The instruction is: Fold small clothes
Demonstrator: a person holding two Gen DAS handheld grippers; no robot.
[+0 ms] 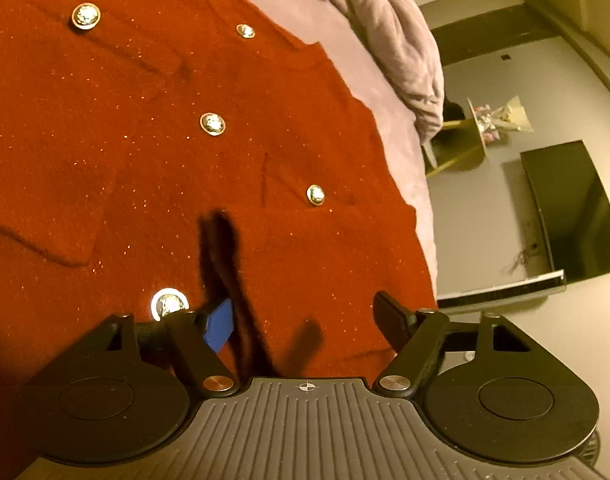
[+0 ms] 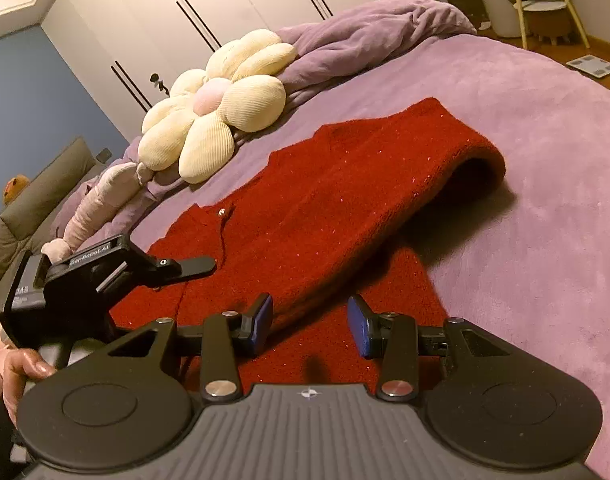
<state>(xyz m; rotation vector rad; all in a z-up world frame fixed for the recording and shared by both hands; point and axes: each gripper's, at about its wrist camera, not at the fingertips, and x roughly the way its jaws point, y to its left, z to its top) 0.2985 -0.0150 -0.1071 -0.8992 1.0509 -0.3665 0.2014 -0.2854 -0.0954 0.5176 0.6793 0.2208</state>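
Observation:
A red knit cardigan (image 1: 145,160) with gold buttons (image 1: 212,124) lies flat on the purple bed, front side up. In the right wrist view the cardigan (image 2: 325,208) has one sleeve (image 2: 445,152) folded across its body, the fold bulging at the far right. My left gripper (image 1: 305,322) hovers open over the hem near the bed's edge, nothing between its pads. It shows again in the right wrist view as the left gripper (image 2: 105,276), held by a hand (image 2: 21,364). My right gripper (image 2: 311,324) stands partly open just above the near edge of the cloth, not pressing on it.
A cream flower pillow (image 2: 221,112) and a crumpled purple duvet (image 2: 365,32) lie behind the cardigan. The purple blanket (image 2: 545,160) stretches bare to the right. Past the bed's edge are the floor, a dark screen (image 1: 573,208) and a wooden stool (image 1: 461,148).

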